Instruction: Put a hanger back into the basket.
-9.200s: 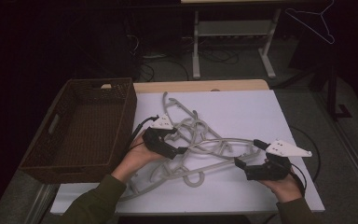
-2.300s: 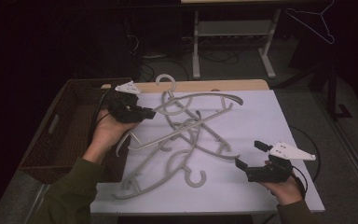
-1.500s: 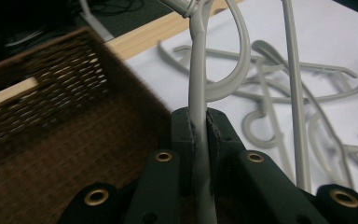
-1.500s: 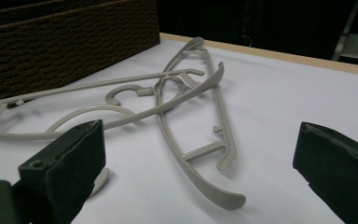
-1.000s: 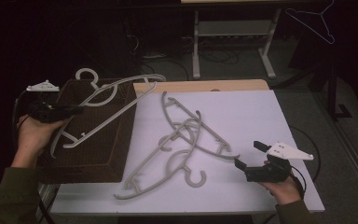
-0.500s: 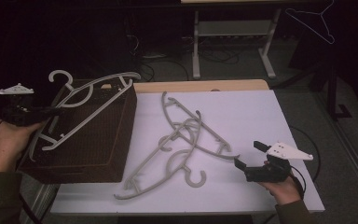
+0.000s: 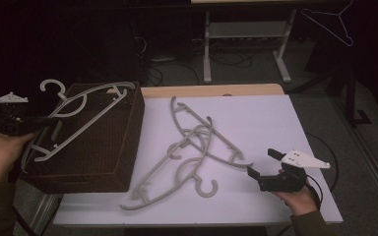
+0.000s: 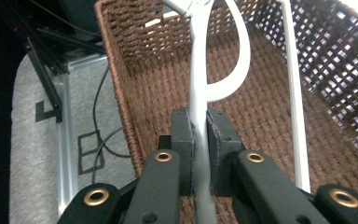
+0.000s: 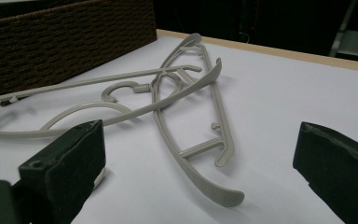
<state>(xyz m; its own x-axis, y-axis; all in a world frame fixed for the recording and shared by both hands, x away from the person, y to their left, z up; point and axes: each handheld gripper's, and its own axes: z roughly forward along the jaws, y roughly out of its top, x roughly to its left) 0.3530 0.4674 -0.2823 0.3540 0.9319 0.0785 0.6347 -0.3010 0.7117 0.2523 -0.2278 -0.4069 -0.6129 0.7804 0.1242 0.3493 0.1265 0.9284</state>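
Light: dim room, dark surroundings
Table (image 7: pixel 275 118): brightest, lit from above
Shadows: soft
Close jaws: blurred

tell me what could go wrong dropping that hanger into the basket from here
The left gripper pinches the hanger by one thin bar, so it might twist or slip early. The hanger spans nearly the whole basket, with its hook past the far rim; it could hang up on the rim rather than drop in. The hangers on the table lie crossed and may drag together.

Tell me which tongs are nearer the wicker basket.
Left. The left tongs hover at the wicker basket, at its left edge, clamping a hanger over it; the right tongs sit open far across the table.
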